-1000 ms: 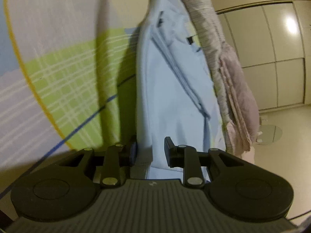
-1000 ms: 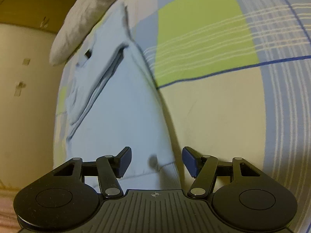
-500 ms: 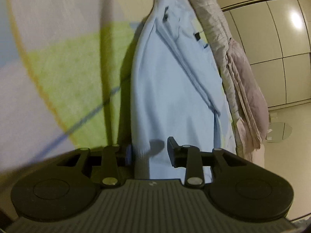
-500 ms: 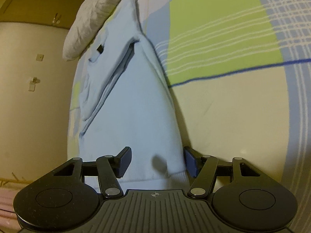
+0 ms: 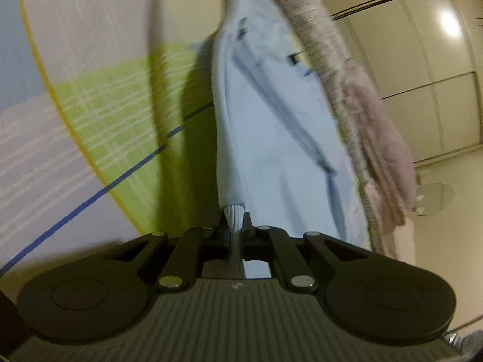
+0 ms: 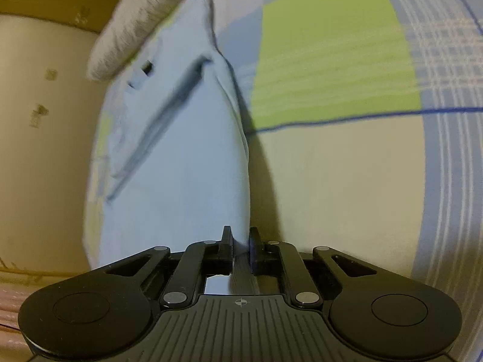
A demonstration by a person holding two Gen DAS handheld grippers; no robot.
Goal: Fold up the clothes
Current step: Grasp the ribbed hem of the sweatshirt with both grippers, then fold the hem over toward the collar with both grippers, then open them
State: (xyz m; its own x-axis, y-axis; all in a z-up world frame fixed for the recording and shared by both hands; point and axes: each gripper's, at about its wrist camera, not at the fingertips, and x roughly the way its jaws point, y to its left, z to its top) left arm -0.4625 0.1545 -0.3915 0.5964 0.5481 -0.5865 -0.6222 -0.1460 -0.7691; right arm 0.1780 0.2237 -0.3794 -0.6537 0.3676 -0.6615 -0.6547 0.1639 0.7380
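The left hand-held gripper [image 5: 235,226] has just closed its jaws and pinches the ribbed hem of the pale blue garment [image 5: 271,126] at lower centre of its frame. The right hand-held gripper [image 6: 240,242] has likewise just closed on the garment's [image 6: 181,163] hem. The garment stretches away up the frame over a checked bedsheet [image 6: 332,60], beside a grey blanket [image 5: 305,18].
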